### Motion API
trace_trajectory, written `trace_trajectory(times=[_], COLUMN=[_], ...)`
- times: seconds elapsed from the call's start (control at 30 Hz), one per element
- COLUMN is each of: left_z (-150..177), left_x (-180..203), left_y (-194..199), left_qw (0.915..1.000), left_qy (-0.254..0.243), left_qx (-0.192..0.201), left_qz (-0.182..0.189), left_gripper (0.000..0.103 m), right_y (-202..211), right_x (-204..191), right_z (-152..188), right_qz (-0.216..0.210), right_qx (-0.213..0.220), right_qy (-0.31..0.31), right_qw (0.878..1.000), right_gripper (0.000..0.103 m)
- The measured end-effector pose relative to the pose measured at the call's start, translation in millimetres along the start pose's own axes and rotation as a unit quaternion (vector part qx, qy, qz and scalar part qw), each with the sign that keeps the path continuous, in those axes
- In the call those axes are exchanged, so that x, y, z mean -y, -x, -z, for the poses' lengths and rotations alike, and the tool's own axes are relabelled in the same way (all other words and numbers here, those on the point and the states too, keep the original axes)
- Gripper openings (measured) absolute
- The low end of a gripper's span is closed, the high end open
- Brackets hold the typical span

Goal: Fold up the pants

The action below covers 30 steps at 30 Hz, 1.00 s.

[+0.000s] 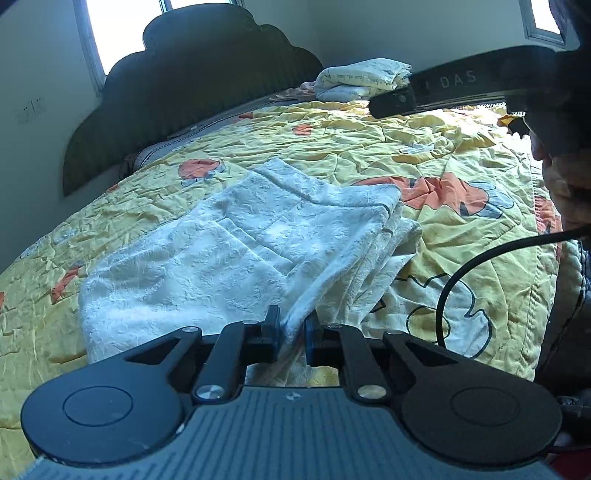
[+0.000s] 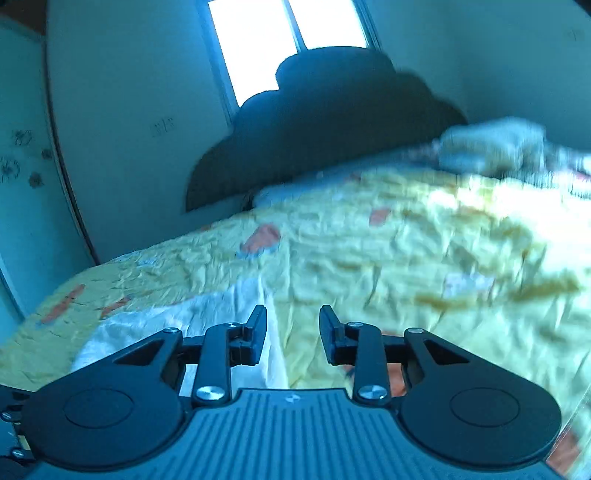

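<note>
1. Left wrist view showed the left claw (image 1: 291, 325) pinched on the white pants (image 1: 236, 254), which lay on the bed's yellow quilt (image 1: 369, 147), below the dark headboard (image 1: 207, 85).
2. Right claw (image 2: 293, 325) gaped, holding nothing, above the quilt near the pants.
3. Windows (image 1: 122, 26) sat behind the headboard.

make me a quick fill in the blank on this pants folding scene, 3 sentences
1. The left gripper is shut on a fold of the ____ pants.
2. The right gripper has its jaws ____, holding nothing.
3. The pants lie on a ____ quilt with orange patches.

Missing words: white; open; yellow
</note>
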<state>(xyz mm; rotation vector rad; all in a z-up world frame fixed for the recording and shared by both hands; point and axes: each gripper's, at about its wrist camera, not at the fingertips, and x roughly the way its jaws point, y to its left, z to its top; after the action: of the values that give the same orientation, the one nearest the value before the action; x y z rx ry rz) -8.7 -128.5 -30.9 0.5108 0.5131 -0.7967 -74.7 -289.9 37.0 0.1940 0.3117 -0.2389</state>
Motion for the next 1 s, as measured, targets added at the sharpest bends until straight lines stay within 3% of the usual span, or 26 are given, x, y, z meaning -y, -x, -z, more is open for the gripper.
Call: trace_trajectory(times=[0.07,0.13,0.23,0.27,0.37,0.47,0.57,0.67,0.77,0.83,0.9,1.0], left_z=[-0.4,-1.0,-1.1,-0.9,-0.7,-0.3,2.0,5.1,10.3,16.7,27.0,39.2], left_x=[1.2,2.8,-0.2,-2.2,-11.5,-29.7,-60.3,-91.5,-127.8,-151.3,-174.2,-194.5], left_y=[-0.4,0.7,7.3,11.6,27.6,42.7,52.2,50.5,37.7,25.7,13.4,-6.8], left_qw=[1.0,1.0,0.9995,0.999,0.9959,0.9917,0.9871,0.9831,0.9689,0.9554,0.9381,0.9156], left_qy=[-0.001,-0.001,0.013,0.017,0.039,0.08,0.134,0.177,0.244,0.294,0.346,0.391], left_qx=[0.001,0.002,0.002,0.006,0.026,0.048,0.057,0.046,0.021,0.003,-0.022,-0.057], left_qz=[0.001,0.003,0.029,0.042,0.077,0.088,0.067,0.01,-0.032,-0.024,0.008,0.074], left_gripper=[0.014,0.015,0.03,0.032,0.05,0.061,0.068,0.071,0.071,0.071,0.071,0.071], right_y=[-9.5,-30.3,-54.4,-51.8,-33.0,-40.0,-47.9,-53.4,-69.8,-85.9,-104.0,-131.4], right_x=[-22.0,-38.1,-40.5,-36.8,-38.5,-46.3,-23.5,-1.3,1.3,13.1,32.1,57.6], right_z=[-1.6,9.0,34.4,38.0,30.0,33.8,29.6,17.3,17.3,16.8,15.4,16.8], right_qz=[-0.063,-0.109,-0.073,-0.069,-0.074,-0.074,-0.045,-0.055,-0.05,-0.066,-0.105,-0.175], right_qx=[-0.028,-0.087,-0.15,-0.151,-0.127,-0.152,-0.141,-0.13,-0.141,-0.158,-0.182,-0.227], right_qy=[0.044,0.07,0.097,0.087,0.089,0.157,0.108,0.041,0.051,0.016,-0.041,-0.111], right_qw=[0.997,0.988,0.981,0.982,0.985,0.973,0.983,0.989,0.987,0.985,0.977,0.951], right_gripper=[0.031,0.032,0.031,0.031,0.032,0.032,0.033,0.033,0.033,0.037,0.048,0.051])
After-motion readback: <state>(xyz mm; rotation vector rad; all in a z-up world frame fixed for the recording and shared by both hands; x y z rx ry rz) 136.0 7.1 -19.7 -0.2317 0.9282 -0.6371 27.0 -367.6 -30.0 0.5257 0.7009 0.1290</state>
